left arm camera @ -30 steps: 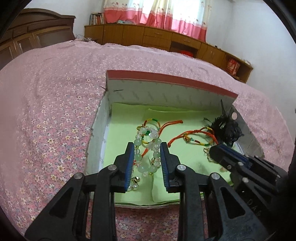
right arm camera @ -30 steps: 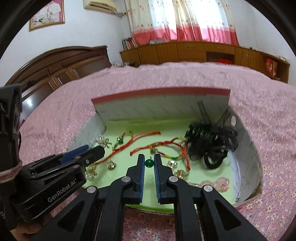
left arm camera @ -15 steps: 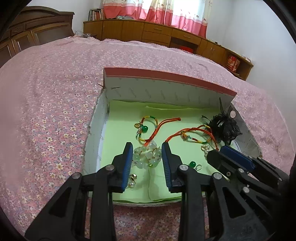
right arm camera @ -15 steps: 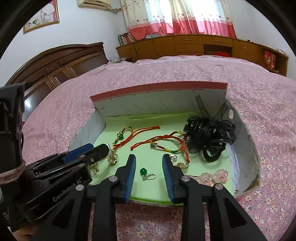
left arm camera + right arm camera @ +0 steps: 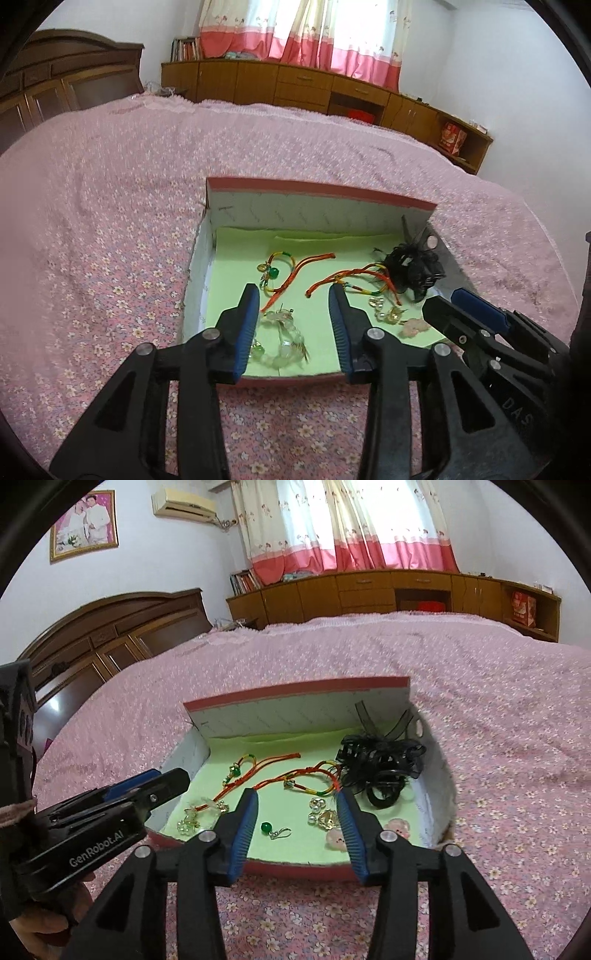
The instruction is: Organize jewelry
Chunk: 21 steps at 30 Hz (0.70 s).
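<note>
- Honestly, biggest worry: snagging. Both grippers hanging at the near edge of the shallow red-rimmed cardboard box with the green paper liner (image 5: pixel 373 692), left gripper (image 5: pixel 293 328) with jaws wide apart and holding nothing, right gripper (image 5: pixel 297 825) same deal, spread and empty.
- Clear glass bead bracelet (image 5: pixel 280 338) sitting on the liner right between the left fingers, touching a red-orange braided cord with green bead (image 5: pixel 282 271). Closing there probably drags the cord along too.
- Small green bead drop earring (image 5: pixel 273 829) lying loose between the right fingers. Tiny and roundish, so likely to squirt out sideways or roll under the liner if pinched off-centre.
- Second red braided cord with multicolour section (image 5: pixel 306 781) running into the black hair clips and elastics pile (image 5: pixel 380 771) at the right wall. Tangle risk for sure.
- Gold and pearl earrings (image 5: pixel 323 812) and pink translucent charms (image 5: pixel 397 827) crowded just beside the right fingertip, easy to knock.
- Box resting on the soft pink floral bedspread (image 5: pixel 110 258), so could tip or slide under a push.
- Grippers near each other, possible bump.
</note>
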{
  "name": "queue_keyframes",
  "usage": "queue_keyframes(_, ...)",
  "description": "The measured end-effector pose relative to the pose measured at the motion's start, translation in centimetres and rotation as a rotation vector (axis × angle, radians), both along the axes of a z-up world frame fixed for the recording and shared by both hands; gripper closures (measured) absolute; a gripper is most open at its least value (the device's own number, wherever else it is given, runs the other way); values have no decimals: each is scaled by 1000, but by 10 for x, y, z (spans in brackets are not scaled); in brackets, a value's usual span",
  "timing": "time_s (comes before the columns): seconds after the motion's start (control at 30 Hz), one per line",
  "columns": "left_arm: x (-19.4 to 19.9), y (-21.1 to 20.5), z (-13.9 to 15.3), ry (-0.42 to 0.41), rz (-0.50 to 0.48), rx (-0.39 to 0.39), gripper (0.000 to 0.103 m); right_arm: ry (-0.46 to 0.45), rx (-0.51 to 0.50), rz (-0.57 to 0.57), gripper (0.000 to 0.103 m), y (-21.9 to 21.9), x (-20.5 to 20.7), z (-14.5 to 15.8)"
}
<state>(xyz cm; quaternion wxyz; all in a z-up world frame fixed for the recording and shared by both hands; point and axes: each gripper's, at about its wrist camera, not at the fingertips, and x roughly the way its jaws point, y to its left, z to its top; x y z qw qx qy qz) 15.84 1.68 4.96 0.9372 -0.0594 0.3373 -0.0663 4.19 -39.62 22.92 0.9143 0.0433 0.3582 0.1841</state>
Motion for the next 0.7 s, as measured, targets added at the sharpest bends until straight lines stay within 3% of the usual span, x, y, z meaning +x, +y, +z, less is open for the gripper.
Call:
queue_keyframes(0.23, -21, -10, 11, -53, -13, 18, 58, -81, -2, 12, 41, -5, -24, 17)
queue_keyframes(0.7, -52, -13, 10, -82, 13, 19, 57, -180, -36, -2, 29, -16, -73, 32)
